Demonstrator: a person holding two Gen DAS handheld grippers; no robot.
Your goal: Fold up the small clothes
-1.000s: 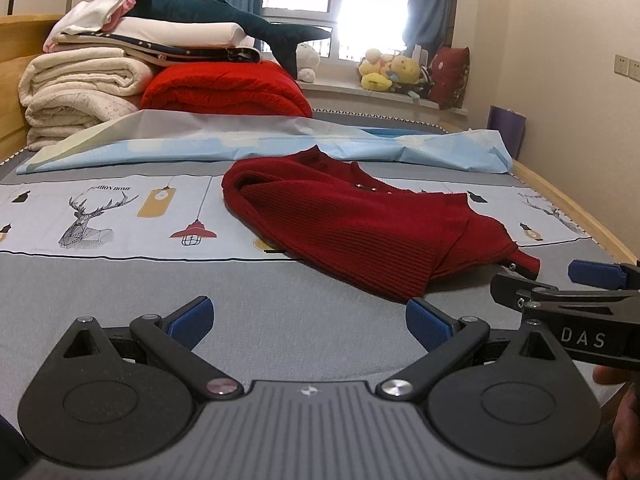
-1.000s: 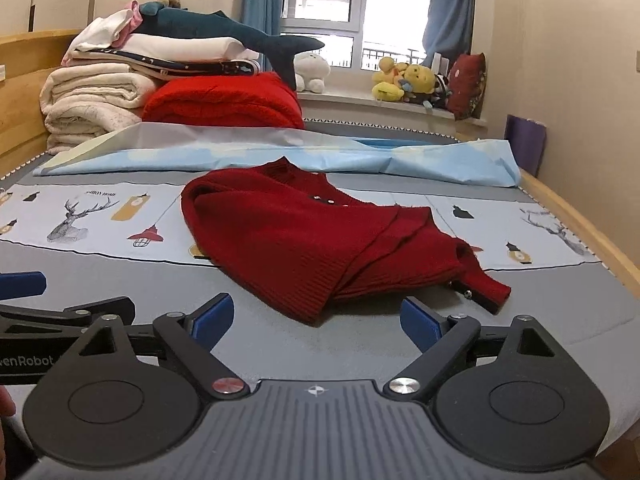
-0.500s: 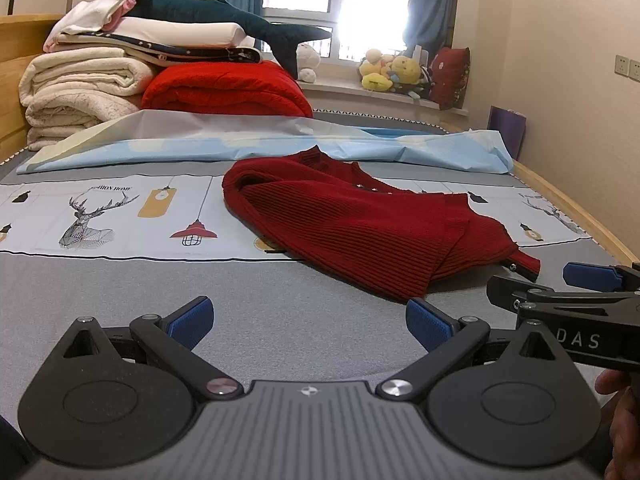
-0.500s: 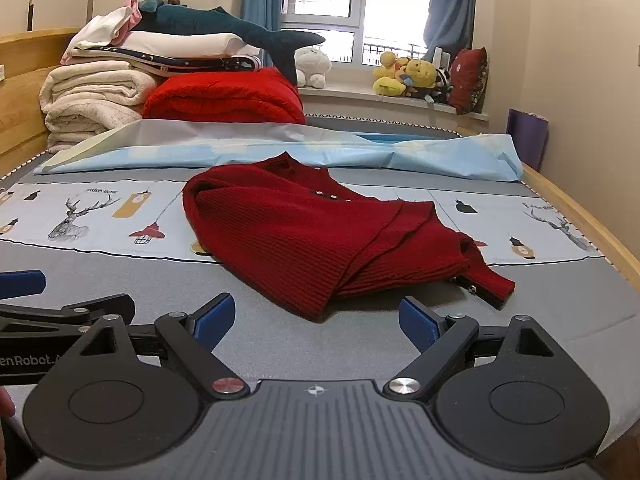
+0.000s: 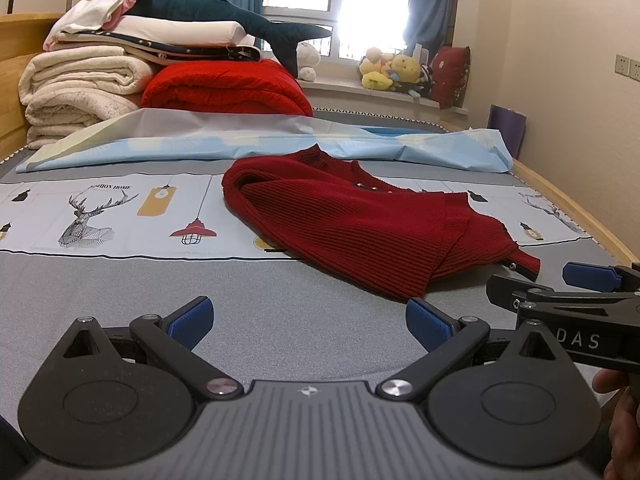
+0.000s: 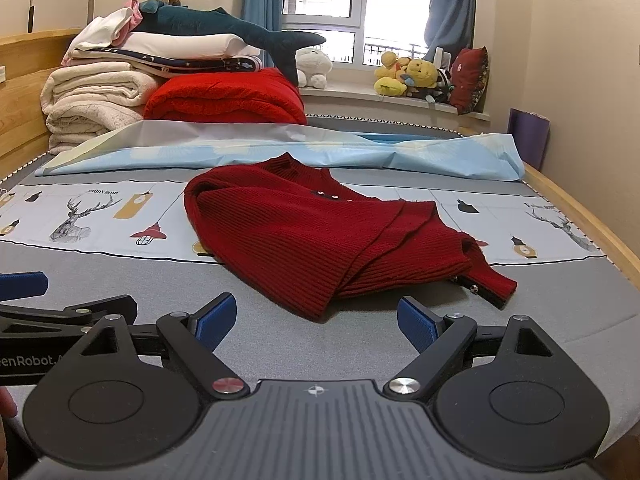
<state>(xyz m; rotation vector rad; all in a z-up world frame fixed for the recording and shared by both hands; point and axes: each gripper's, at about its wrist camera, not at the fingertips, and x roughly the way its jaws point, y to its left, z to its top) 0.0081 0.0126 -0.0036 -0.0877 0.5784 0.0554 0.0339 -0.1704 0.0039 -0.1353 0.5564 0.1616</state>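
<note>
Left wrist view showed my left tongs [image 5: 308,318] spread wide and holding nothing, low over the bed's [image 5: 120,292] near edge; my right tongs [image 6: 316,320] gaped likewise, empty. Ahead, untouched, the red sweater [image 5: 360,224] lay crumpled mid-bed, toward its right edge

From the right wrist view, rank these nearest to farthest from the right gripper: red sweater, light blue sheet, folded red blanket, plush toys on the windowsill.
From the right gripper:
1. Red sweater, just ahead on the bed.
2. Light blue sheet, across the bed behind it.
3. Folded red blanket, back left.
4. Plush toys, on the windowsill, back right.
</note>
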